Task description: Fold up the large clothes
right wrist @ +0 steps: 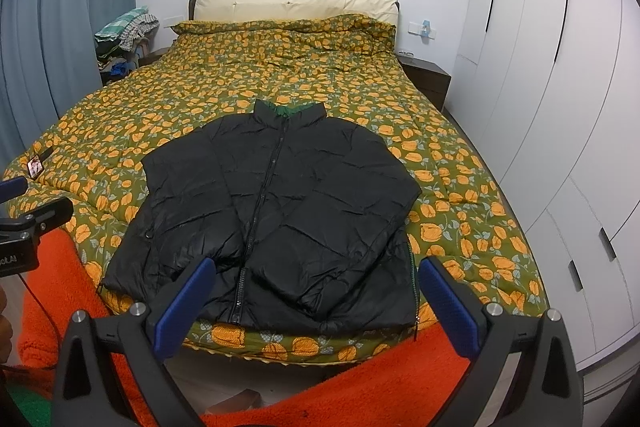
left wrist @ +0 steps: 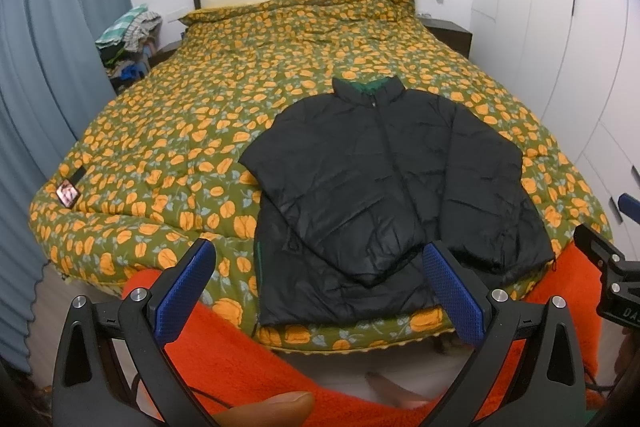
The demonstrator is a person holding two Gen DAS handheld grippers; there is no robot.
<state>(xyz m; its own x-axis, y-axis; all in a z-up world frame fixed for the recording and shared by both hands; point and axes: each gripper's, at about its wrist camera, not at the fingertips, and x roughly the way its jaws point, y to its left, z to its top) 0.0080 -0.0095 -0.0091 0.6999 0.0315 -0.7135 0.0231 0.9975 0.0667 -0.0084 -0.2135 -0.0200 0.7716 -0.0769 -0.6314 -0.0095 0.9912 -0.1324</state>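
A black puffer jacket (left wrist: 384, 187) with a green collar lining lies front up on the bed, zipped, collar toward the headboard, both sleeves folded in over the front. It also shows in the right wrist view (right wrist: 280, 211). My left gripper (left wrist: 320, 263) is open and empty, held short of the jacket's hem at the foot of the bed. My right gripper (right wrist: 316, 283) is open and empty, also just short of the hem. The right gripper's body shows at the right edge of the left wrist view (left wrist: 612, 267).
The bed has a green quilt with orange flowers (left wrist: 200, 131) and a cream headboard (right wrist: 296, 3). A phone (left wrist: 68, 193) lies near the bed's left corner. Clothes are piled at the far left (left wrist: 128, 31). White wardrobes (right wrist: 560, 87) stand to the right. Orange fleece sleeves (right wrist: 360, 379) are below the grippers.
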